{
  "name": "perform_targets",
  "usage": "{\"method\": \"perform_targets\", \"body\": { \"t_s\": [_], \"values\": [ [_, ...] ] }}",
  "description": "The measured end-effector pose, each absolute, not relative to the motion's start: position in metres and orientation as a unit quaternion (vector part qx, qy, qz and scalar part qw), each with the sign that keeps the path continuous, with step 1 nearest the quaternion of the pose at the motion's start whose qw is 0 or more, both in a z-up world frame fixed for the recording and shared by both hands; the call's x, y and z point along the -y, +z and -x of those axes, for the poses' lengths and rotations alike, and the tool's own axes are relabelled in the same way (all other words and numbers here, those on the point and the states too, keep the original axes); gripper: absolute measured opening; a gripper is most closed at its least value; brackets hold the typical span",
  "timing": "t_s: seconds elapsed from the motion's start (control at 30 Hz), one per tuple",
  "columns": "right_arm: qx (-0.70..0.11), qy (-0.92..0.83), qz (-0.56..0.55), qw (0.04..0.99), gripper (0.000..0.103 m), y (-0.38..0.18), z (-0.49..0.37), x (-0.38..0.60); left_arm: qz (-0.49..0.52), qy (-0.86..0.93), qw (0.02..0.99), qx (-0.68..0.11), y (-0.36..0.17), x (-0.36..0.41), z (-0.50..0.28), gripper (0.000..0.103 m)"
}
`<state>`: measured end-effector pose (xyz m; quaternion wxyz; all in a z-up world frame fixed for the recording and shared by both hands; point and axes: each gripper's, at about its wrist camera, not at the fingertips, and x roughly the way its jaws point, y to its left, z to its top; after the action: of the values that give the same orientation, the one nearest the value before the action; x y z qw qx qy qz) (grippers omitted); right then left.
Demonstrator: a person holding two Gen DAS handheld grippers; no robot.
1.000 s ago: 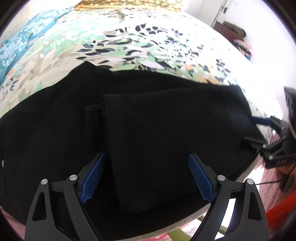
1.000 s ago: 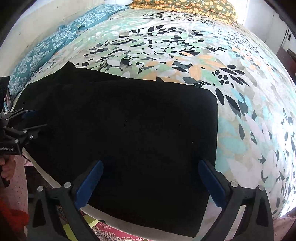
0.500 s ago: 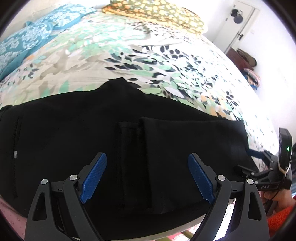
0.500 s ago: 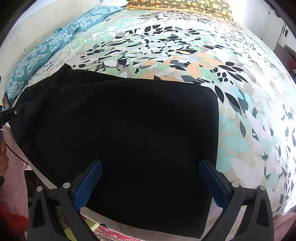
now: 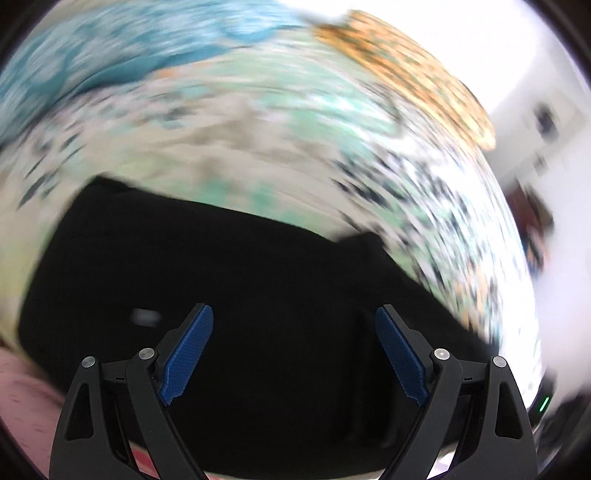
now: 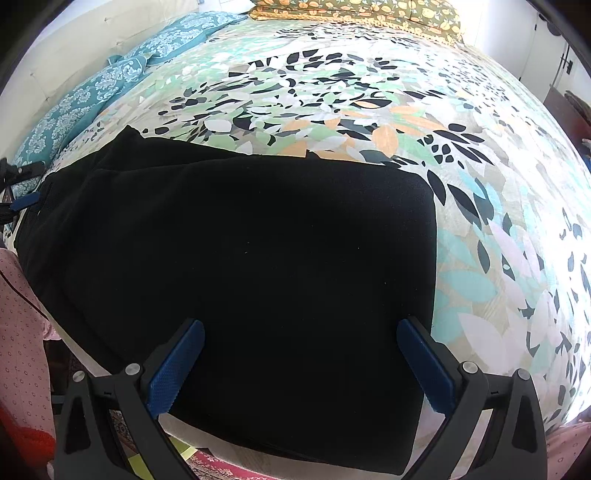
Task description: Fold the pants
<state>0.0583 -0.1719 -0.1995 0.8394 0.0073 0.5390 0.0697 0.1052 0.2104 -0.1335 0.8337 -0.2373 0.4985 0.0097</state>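
Black pants (image 6: 240, 266) lie folded on the leaf-print bedspread (image 6: 369, 92). Left gripper (image 5: 293, 354) and right gripper (image 6: 301, 363) hover over the pants, both released, grasping nothing.

A leafy bedspread (image 6: 332, 92) in green, orange, black and white covers the whole bed. Two teal patterned pillows (image 6: 110, 77) lie along the left side against a pale wall (image 6: 74, 40), and a dark cushion with orange print (image 6: 362, 11) sits across the far end. Below the near edge of the bed a red patterned rug (image 6: 218, 465) shows on the floor. The left wrist view is badly smeared; the teal pillows (image 5: 147, 48) and orange cushion (image 5: 406, 70) are only blurs there.
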Motion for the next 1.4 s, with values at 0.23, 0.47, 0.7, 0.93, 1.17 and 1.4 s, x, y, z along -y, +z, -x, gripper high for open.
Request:
{"method": "perform_targets", "body": {
  "t_s": [0.23,0.47,0.7,0.93,1.17,1.4],
  "values": [
    [-0.541,0.068,-0.009,0.838,0.103,-0.200,-0.060,0.172,0.274,0.089,0.792,-0.538,-0.145,-0.304,-0.112,0.091],
    [-0.545,0.067,-0.008,0.836,0.103,-0.200,-0.062,0.172,0.218,0.095,0.776,-0.585,-0.193,-0.321,-0.134,0.096],
    [-0.543,0.059,-0.007,0.838,0.103,-0.201,-0.063,0.170,0.251,0.056,0.778,-0.573,-0.213,-0.335,-0.131,0.103],
    [-0.542,0.061,-0.006,0.838,0.103,-0.201,-0.064,0.171,0.247,0.037,0.771,-0.586,-0.214,-0.336,-0.137,0.103],
    [-0.541,0.061,-0.007,0.839,0.103,-0.201,-0.062,0.171,0.248,0.007,0.760,-0.601,-0.198,-0.339,-0.135,0.053],
    [-0.542,0.061,-0.008,0.838,0.103,-0.201,-0.061,0.171,0.266,-0.022,0.779,-0.568,-0.163,-0.331,-0.121,0.019]
  ]
}}
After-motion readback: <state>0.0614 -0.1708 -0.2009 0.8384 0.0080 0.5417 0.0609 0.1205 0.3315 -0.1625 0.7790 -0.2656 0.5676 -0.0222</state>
